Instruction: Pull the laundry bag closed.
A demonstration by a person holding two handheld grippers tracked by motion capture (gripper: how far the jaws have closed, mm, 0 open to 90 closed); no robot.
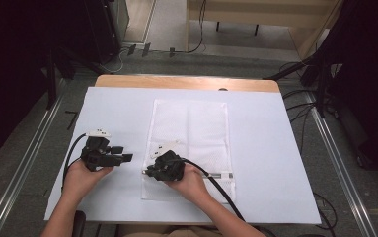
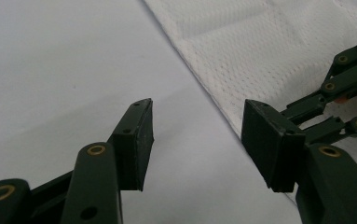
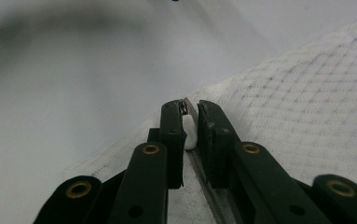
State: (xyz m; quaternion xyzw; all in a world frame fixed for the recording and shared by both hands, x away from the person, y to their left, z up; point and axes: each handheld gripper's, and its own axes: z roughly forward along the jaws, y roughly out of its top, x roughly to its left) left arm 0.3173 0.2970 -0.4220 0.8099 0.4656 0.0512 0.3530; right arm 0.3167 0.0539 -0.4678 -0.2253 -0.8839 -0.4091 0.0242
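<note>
Zipper work on a white mesh laundry bag (image 1: 189, 133), lying flat on the white-covered surface (image 1: 265, 148). My right tongs (image 3: 190, 122) sit at the bag's near edge, pinched down on the small white zipper pull tab (image 3: 189, 133), with the grey zipper track (image 3: 211, 196) running back under them toward my hand. I judge the tab is held this way so I can drag it along the track. No earlier frame here, so I only report the grip: closed on the tab.

My left tongs (image 2: 197, 135) stand wide apart with nothing between the pads, hovering just beside the bag's left edge, probably ready to pin the fabric while the zipper is pulled.

The high view gives the layout: bag lengthwise ahead of both tongs, right tongs (image 1: 163, 167) on its near left corner, left tongs (image 1: 108, 154) off the fabric. The right gripper view alone gives the tab in the pinch. The left gripper view adds the mesh weave and the bare gap.
</note>
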